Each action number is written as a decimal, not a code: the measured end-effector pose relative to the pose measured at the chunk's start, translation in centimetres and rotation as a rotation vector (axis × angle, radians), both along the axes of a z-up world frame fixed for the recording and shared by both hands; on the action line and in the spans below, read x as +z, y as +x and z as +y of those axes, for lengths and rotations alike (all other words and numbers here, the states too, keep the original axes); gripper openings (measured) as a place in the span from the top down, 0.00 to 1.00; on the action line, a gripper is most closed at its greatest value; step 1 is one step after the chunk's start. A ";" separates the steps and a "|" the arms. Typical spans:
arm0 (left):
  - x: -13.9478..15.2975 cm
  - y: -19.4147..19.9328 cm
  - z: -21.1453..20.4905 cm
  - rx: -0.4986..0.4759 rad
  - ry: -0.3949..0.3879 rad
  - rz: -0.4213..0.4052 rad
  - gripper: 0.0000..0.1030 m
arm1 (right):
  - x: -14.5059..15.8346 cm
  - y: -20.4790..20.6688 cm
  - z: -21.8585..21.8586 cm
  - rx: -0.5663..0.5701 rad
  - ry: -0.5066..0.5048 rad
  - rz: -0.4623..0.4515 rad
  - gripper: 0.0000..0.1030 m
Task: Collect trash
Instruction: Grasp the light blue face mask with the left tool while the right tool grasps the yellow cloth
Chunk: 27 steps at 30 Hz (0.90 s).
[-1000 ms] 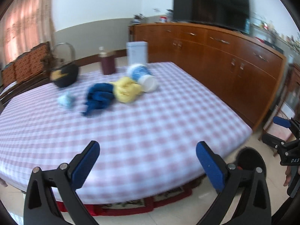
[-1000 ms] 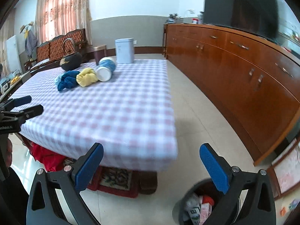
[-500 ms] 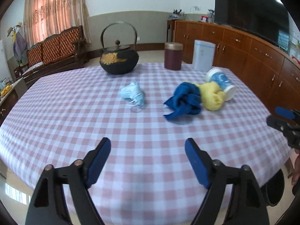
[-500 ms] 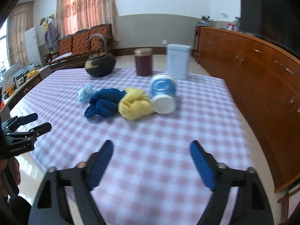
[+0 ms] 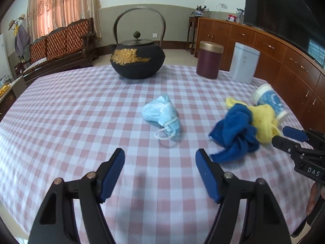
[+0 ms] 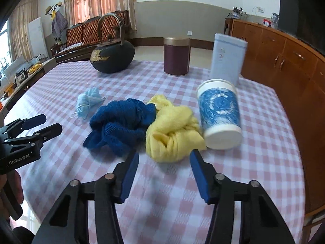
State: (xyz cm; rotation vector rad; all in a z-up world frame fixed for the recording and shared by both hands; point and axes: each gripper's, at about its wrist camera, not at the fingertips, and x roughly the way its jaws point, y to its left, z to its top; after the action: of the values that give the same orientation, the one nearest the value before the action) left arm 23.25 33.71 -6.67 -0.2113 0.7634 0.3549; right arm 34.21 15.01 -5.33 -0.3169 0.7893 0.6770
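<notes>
A crumpled light-blue face mask [image 5: 162, 114] lies mid-table on the pink checked cloth; it also shows in the right wrist view [image 6: 89, 101]. A blue cloth [image 5: 235, 134] [image 6: 121, 120] and a yellow cloth [image 5: 264, 122] [image 6: 172, 132] lie bunched together. A blue-and-white paper cup [image 6: 220, 116] [image 5: 270, 101] lies on its side beside them. My left gripper [image 5: 160, 162] is open and empty, just short of the mask. My right gripper [image 6: 164, 162] is open and empty, just short of the yellow cloth.
A black iron teapot [image 5: 137, 61], a maroon canister [image 5: 209, 60] and a pale blue tin [image 5: 243, 65] stand at the table's far side. A wooden cabinet [image 5: 284, 61] runs along the right wall. A wooden bench [image 5: 61, 42] stands far left.
Both grippers moved in over the table toward the items, the left toward the mask, the right toward the cloths. Both stay open, a little narrower than before.
</notes>
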 end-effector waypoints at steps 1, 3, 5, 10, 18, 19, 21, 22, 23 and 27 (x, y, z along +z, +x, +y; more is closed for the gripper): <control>-0.2 0.5 0.3 -0.001 -0.007 0.005 0.29 | -0.2 0.4 0.2 -0.004 -0.006 0.001 0.51; -0.5 1.5 0.7 -0.004 -0.010 0.017 0.29 | -0.6 1.4 0.7 -0.008 -0.009 0.012 0.56; -0.9 2.8 1.3 -0.007 -0.019 0.029 0.30 | -0.7 2.2 1.1 -0.013 -0.012 0.015 0.56; -1.6 5.1 2.5 -0.009 -0.081 0.058 0.41 | -0.6 2.6 1.7 -0.004 -0.015 0.009 0.62; -2.2 6.9 3.0 -0.020 -0.124 0.072 0.78 | -0.7 2.6 1.8 -0.005 -0.001 0.012 0.74; -2.3 6.7 2.9 -0.024 -0.124 0.068 0.80 | -0.6 2.6 1.8 -0.007 0.004 0.014 0.76; -2.1 5.9 2.7 -0.027 -0.126 0.053 0.81 | -0.4 2.5 1.5 -0.009 0.012 0.009 0.79; -1.9 5.3 2.5 -0.026 -0.117 0.046 0.81 | -0.3 2.4 1.4 -0.008 0.016 0.012 0.80; -1.7 5.0 2.4 -0.025 -0.109 0.040 0.81 | -0.2 2.4 1.3 -0.006 0.017 0.013 0.81; -0.7 2.8 1.4 -0.018 -0.063 0.021 0.81 | 0.0 1.7 0.9 -0.006 0.022 0.015 0.82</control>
State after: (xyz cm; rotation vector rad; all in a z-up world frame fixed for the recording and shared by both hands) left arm 26.08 35.07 -7.41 -0.2604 0.7978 0.3165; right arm 35.86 15.94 -5.38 -0.2896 0.7964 0.6826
